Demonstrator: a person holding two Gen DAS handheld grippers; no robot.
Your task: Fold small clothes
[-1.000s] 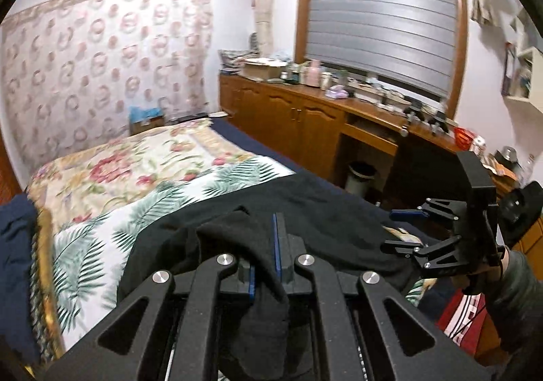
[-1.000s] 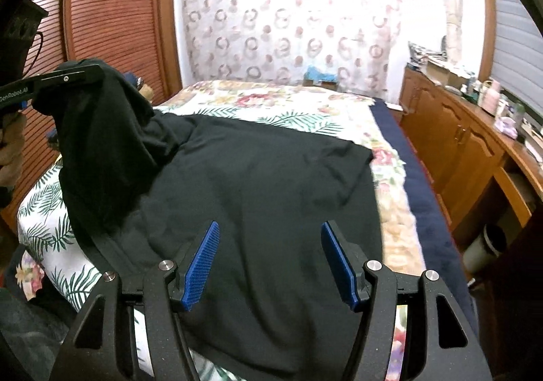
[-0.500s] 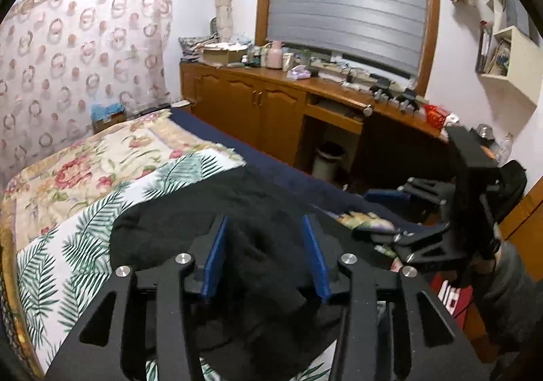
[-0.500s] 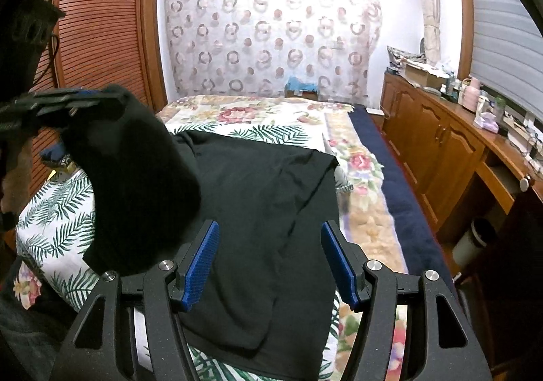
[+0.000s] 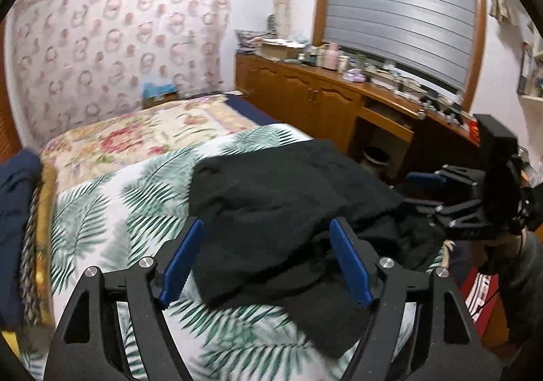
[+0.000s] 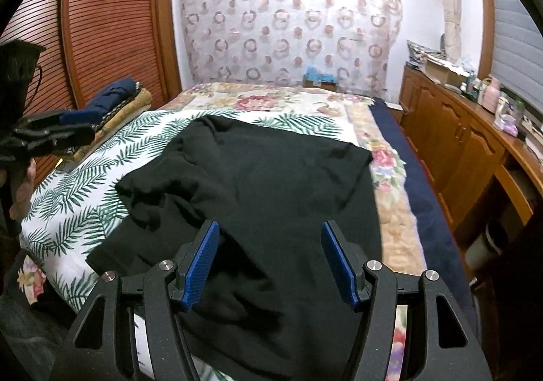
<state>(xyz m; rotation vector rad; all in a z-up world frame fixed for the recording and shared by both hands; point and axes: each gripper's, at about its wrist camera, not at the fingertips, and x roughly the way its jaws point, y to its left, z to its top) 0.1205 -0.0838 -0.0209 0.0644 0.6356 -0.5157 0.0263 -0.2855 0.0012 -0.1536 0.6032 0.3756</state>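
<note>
A black garment [image 5: 278, 211] [image 6: 258, 191] lies rumpled on the leaf-print bed cover, one side folded over onto the rest. My left gripper [image 5: 266, 258] hovers just above the folded-over part, its jaws opening, blue pads clear of the cloth. My right gripper [image 6: 269, 262] stands open over the garment's near edge with nothing pinched between its pads. Each gripper also shows in the other's view: the right gripper [image 5: 454, 207] at the far right, the left gripper [image 6: 51, 136] at the far left.
The bed [image 6: 88, 184] carries a palm-leaf sheet and a floral blanket [image 6: 271, 102]. Folded navy and tan cloths [image 6: 115, 102] are stacked at its left edge. A wooden cabinet run [image 6: 468, 143] with clutter lines the right wall; a slatted wardrobe [image 6: 101, 24] stands left.
My left gripper let go of the black cloth, which dropped folded onto the garment on the bed; its jaws went from shut to wide apart. The right gripper stayed open.
</note>
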